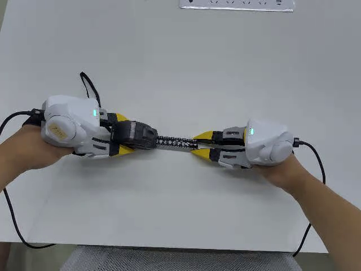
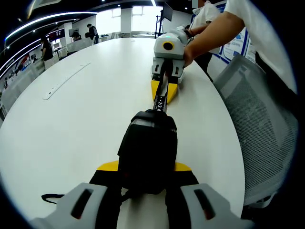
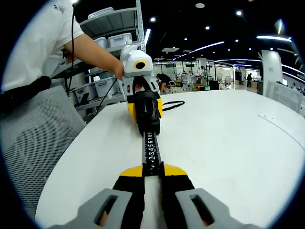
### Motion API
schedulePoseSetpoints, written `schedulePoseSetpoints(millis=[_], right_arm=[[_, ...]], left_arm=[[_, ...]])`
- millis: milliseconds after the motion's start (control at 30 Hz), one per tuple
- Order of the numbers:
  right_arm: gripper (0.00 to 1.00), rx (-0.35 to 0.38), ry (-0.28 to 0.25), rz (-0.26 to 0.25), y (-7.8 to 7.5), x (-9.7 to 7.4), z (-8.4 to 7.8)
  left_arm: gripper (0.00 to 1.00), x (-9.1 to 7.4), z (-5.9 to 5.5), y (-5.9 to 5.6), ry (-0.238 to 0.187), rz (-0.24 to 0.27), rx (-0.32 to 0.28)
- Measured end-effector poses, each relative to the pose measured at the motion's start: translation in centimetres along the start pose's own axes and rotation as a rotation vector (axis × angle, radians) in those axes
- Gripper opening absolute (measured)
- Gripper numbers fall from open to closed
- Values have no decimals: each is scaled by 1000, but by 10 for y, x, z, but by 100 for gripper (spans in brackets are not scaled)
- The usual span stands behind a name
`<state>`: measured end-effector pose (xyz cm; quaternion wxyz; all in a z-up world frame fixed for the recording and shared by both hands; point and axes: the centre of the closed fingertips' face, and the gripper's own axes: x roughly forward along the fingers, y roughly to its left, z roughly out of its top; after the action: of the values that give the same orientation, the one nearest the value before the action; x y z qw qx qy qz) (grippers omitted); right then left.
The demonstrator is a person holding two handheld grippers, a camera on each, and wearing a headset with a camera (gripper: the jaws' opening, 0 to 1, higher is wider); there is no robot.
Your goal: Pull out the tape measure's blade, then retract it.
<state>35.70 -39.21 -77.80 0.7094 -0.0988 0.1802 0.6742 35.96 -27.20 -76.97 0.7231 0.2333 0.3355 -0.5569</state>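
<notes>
Both ends held | left claw (image 1: 125, 134) is clamping tape measure case (image 1: 138, 135) | right claw (image 1: 199, 144) is pinching blade (image 1: 175, 141) | should be pulling straight and level along counter (image 1: 180, 68), avoiding twist

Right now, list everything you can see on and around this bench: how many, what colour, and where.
tape measure case: one, black, left of the table's middle, clamped in the left tool
blade: one, black with white numerals, drawn out from the case to the right tool
table: one, white, under everything
power strip: one, white, at the table's far edge
chair: one, grey mesh, at the table's near edge
cables: at least two, black, trailing from the backs of the tools
left tool: one, white with yellow tips, shut on the case
right tool: one, same colours, shut on the blade's end
hands: two, one holding each tool
</notes>
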Motion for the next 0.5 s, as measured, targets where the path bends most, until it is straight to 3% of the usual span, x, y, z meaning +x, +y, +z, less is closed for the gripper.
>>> schedulePoseSetpoints(millis=[500], right_arm=[[10,14,-3,-6,1,-15,-6]], left_arm=[[31,0,1,-1,1,3,0]])
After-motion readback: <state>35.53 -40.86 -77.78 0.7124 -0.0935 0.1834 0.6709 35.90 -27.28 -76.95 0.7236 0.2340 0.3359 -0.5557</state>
